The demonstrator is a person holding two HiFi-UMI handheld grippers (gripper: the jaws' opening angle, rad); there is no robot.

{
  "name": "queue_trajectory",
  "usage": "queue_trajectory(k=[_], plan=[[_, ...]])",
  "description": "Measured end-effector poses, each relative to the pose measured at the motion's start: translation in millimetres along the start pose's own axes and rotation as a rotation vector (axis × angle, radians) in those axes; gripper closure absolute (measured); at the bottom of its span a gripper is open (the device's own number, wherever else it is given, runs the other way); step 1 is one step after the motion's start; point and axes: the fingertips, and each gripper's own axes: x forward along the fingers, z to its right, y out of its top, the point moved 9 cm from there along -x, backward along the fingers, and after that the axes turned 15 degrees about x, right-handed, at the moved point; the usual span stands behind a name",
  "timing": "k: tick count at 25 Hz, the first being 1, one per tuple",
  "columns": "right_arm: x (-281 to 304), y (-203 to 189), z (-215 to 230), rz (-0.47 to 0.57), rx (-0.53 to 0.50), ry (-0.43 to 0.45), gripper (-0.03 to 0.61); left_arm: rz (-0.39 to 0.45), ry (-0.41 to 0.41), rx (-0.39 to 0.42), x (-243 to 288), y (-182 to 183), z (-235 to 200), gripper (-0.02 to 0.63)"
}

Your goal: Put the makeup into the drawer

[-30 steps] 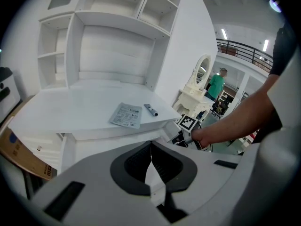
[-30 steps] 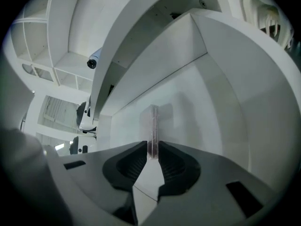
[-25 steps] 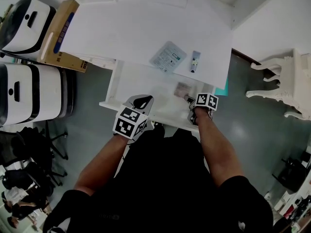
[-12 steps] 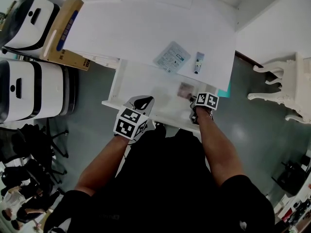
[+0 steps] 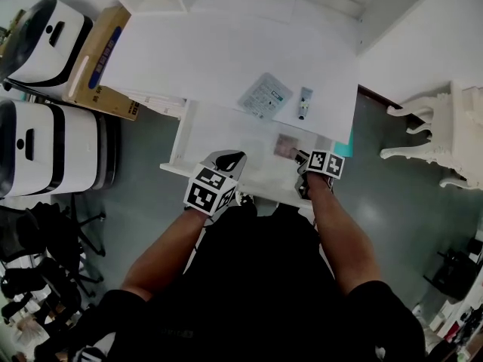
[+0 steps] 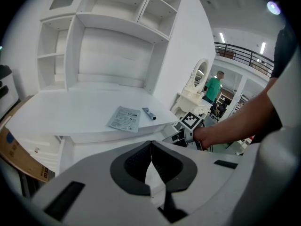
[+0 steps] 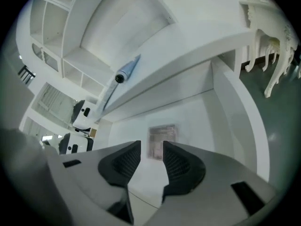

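A small pinkish makeup packet (image 5: 285, 145) (image 7: 162, 140) lies flat on the floor of the open white drawer (image 5: 219, 136) (image 7: 235, 108). My right gripper (image 5: 303, 157) (image 7: 151, 157) hovers just in front of the packet; its jaws are opening and nothing is between them. On the desk top (image 5: 204, 51) above lie a pale sachet (image 5: 263, 95) (image 6: 124, 118) and a small tube (image 5: 303, 102) (image 6: 149, 113) (image 7: 123, 76) near the front edge. My left gripper (image 5: 229, 159) (image 6: 150, 166) is shut and empty over the drawer's front left.
Two white appliances (image 5: 41, 29) (image 5: 45, 149) and a cardboard box (image 5: 96, 51) stand left of the desk. A white ornate table (image 5: 441, 127) stands at the right. Shelving (image 6: 113, 27) rises behind the desk top. A person in green (image 6: 214, 86) stands far off.
My right gripper has lifted off the pinkish packet and its jaws have spread; the packet stays on the drawer floor. The left gripper has hardly moved.
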Motion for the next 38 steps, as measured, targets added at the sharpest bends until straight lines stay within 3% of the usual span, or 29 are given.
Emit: queue_trajectory(k=[4,8,13,23,30,38], plan=[[-32,0,-28,0.08,0.002,0.148,0.425,0.027,-0.025,-0.003,5,5,3,0.603],[-68,-2,-62,0.138,-0.033,0.304,0.508,0.059,-0.047,0.009,6,13,8,0.603],[-116,-10,-104,0.197,-0.172,0.444,0.537,0.116,-0.055,0.03,-2,27,13,0.603],[-166,-32,-135,0.306,-0.568,0.336,0.549,0.139,-0.094,0.079,-15,33,20,0.603],[-166,-41,-133,0.315,-0.58,0.276,0.548,0.148,-0.093,0.085,-16,37,18,0.603],[-170,-40,-128,0.308,-0.568,0.266,0.548,0.145,-0.092,0.093,-13,41,19,0.603]])
